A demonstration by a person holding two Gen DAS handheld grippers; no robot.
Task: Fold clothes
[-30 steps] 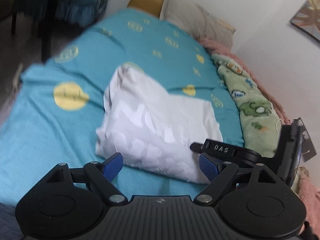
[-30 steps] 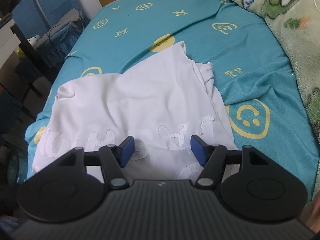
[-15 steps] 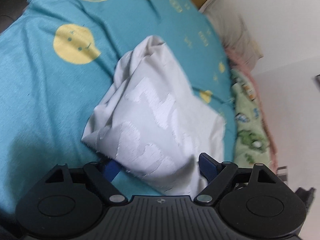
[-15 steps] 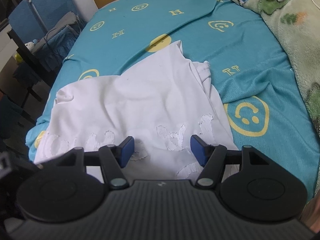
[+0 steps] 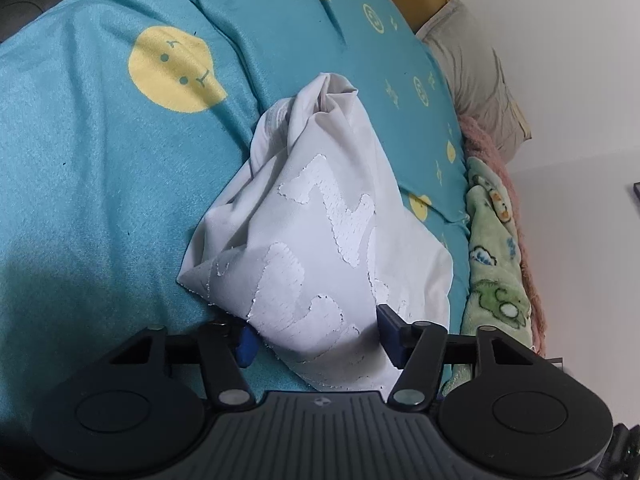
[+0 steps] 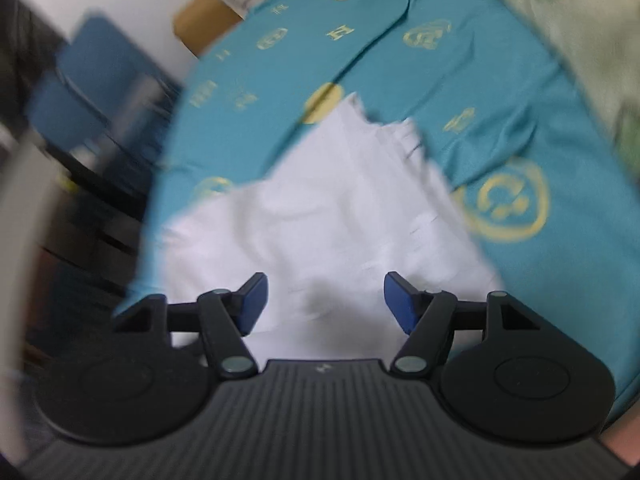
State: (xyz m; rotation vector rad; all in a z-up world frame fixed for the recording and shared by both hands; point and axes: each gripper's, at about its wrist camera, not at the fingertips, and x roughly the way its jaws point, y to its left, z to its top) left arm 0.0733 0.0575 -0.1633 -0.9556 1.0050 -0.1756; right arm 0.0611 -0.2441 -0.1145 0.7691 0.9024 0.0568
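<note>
Teal smiley bedsheet [image 5: 100, 184], green fleece blanket [image 5: 494, 264], grey pillow [image 5: 476, 76], perhaps blue chair [image 6: 92, 92].

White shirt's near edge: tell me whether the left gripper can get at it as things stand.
Probably yes. The left gripper is open, and the white shirt's near edge already lies between its fingers on the teal bedsheet, with nothing in the way.

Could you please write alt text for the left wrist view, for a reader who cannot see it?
An open left hand-held gripper straddles the near edge of a partly folded white garment lying on a teal bedspread printed with yellow smiley faces. A green cartoon blanket and a grey pillow lie along the wall side.
</note>
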